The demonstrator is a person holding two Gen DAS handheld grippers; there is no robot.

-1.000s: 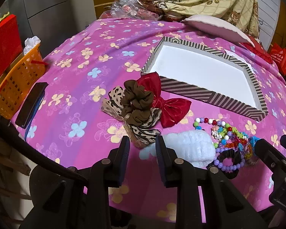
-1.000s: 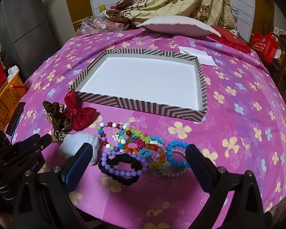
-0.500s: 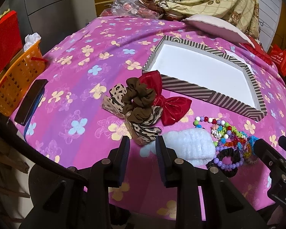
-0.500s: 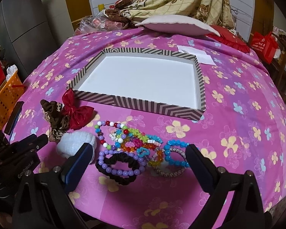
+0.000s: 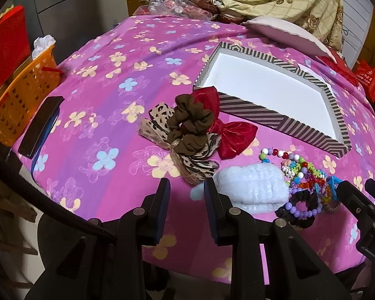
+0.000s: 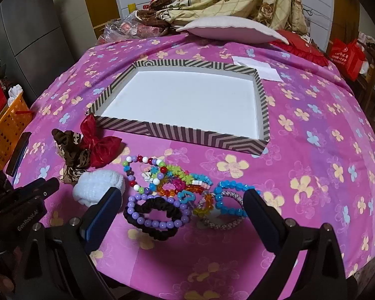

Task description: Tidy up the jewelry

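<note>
A striped box (image 6: pixel 177 135) with a white, empty inside (image 5: pixel 267 85) lies on the pink flowered cloth. In front of it lie a red bow (image 5: pixel 227 135), a brown scrunchie (image 5: pixel 187 122) on leopard-print bows, a white fluffy band (image 5: pixel 255 190), and a heap of bead bracelets (image 6: pixel 177 182) with a black scrunchie (image 6: pixel 157 215) and a blue bead bracelet (image 6: pixel 232 195). My left gripper (image 5: pixel 186 200) is partly open and empty, just before the leopard bow and white band. My right gripper (image 6: pixel 181 215) is wide open, its fingers either side of the bracelets.
An orange basket (image 5: pixel 20 95) and a dark phone (image 5: pixel 41 126) sit at the table's left edge. A pillow (image 6: pixel 230 28), a blanket and a plastic bag lie at the far end. A white paper (image 6: pixel 257 67) lies behind the box.
Both grippers have moved slightly forward toward the accessories. Nothing was picked up or moved.
</note>
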